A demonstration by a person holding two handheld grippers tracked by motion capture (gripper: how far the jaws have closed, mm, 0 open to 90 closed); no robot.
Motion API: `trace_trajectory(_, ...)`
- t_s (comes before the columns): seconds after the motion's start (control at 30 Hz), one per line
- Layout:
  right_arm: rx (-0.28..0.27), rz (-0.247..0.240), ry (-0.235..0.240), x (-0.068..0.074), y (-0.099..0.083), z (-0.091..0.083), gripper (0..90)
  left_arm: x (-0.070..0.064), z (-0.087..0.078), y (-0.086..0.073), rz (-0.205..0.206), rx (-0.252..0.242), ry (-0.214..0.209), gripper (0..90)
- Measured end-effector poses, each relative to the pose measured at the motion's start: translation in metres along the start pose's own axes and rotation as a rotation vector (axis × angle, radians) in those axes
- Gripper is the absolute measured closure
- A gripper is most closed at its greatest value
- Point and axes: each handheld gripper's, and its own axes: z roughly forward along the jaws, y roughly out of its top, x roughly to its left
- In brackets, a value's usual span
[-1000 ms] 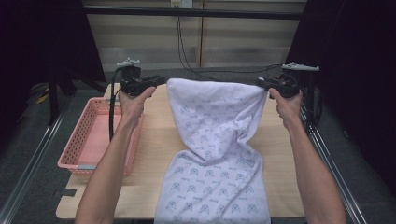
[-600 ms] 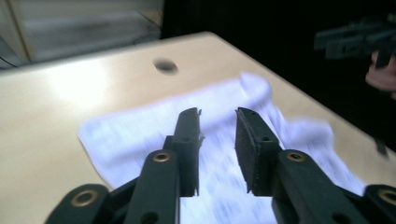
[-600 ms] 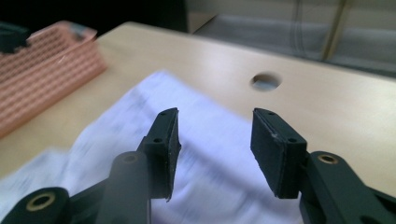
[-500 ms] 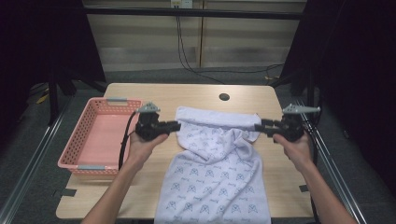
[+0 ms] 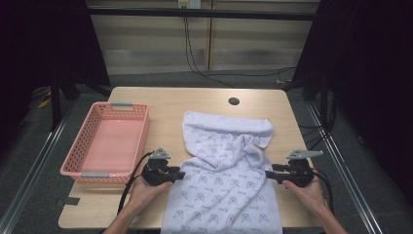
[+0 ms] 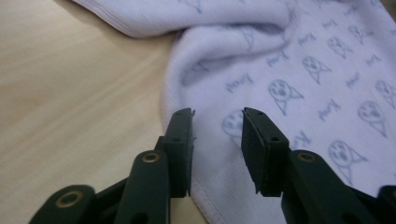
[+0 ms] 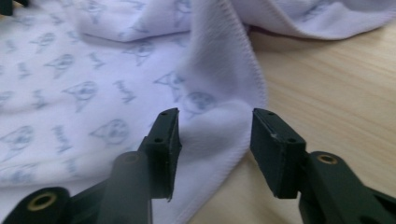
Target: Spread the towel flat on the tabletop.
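- Towel (image 5: 225, 170) with printed pattern lies at centre of frame, on wooden table (image 5: 165, 100).
- Left gripper (image 5: 181, 174): jaws apart at towel's left edge.
- Right gripper (image 5: 268, 173): jaws apart around its right edge.

Pink basket (image 5: 108, 141) left; bare table (image 5: 160, 100) beyond.

— Item one: what is found at the left gripper (image 5: 181, 174)?
— The towel's (image 5: 224, 180) left edge is lain between its parted jaws; bare table (image 5: 160, 100) is found on the side away from the towel. The basket (image 5: 87, 167) is placed just beyond that, at the table's left.

— Item two: what is found at the right gripper (image 5: 268, 174)?
— The towel's right edge is straddled by its parted jaws, a raised fold (image 7: 219, 70) being set ahead of them. Bare table is found to its outer side.

— Item three: what is located between and beyond the two?
— The towel is spread between them; its bunched far end (image 5: 226, 124) is laid ahead of both, with a table hole (image 5: 234, 101) further behind.
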Motion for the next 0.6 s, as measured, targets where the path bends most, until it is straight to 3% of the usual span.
trace_trajectory(0.03,-0.008,0.0,-0.009,-0.005,0.002,0.005,49.6,0.003,0.002,-0.001,-0.007,-0.002,-0.005,62.3)
trace_trajectory(0.07,-0.003,0.001,-0.029,-0.006,0.002,0.007,49.3,0.003,0.004,-0.002,0.004,0.014,0.03,60.8)
trace_trajectory(0.1,0.001,0.001,-0.039,-0.009,0.003,0.01,49.3,0.004,0.006,-0.002,0.015,0.007,0.039,61.6)
trace_trajectory(0.17,0.017,0.012,-0.033,-0.012,0.003,0.015,51.0,0.005,0.006,-0.002,0.009,0.009,0.034,70.0)
trace_trajectory(0.23,0.016,-0.005,-0.004,-0.01,0.003,0.017,67.1,0.004,0.006,-0.002,0.017,0.024,0.023,85.0)
trace_trajectory(0.3,0.014,-0.009,0.025,-0.006,0.003,0.014,82.3,0.001,0.005,-0.003,0.033,0.045,0.025,87.6)
trace_trajectory(0.33,0.014,-0.009,0.025,-0.006,0.003,0.014,82.3,-0.001,0.002,-0.004,0.014,0.049,-0.002,87.6)
trace_trajectory(0.4,-0.018,0.008,0.074,-0.002,0.002,0.004,88.5,-0.006,-0.009,-0.008,0.004,0.031,-0.012,88.0)
trace_trajectory(0.43,-0.054,0.011,0.091,0.0,-0.001,-0.011,88.7,-0.01,-0.015,-0.011,0.008,0.028,-0.042,88.1)
trace_trajectory(0.47,-0.054,0.011,0.091,0.0,-0.001,-0.011,88.7,-0.014,-0.023,-0.014,0.013,0.014,-0.052,88.1)
trace_trajectory(0.5,-0.069,0.022,0.099,0.003,-0.008,-0.025,88.9,-0.022,-0.036,-0.023,0.018,-0.001,-0.082,88.1)
trace_trajectory(0.6,-0.059,0.013,0.124,0.012,-0.019,-0.041,89.0,-0.029,-0.046,-0.03,0.024,-0.004,-0.089,88.0)
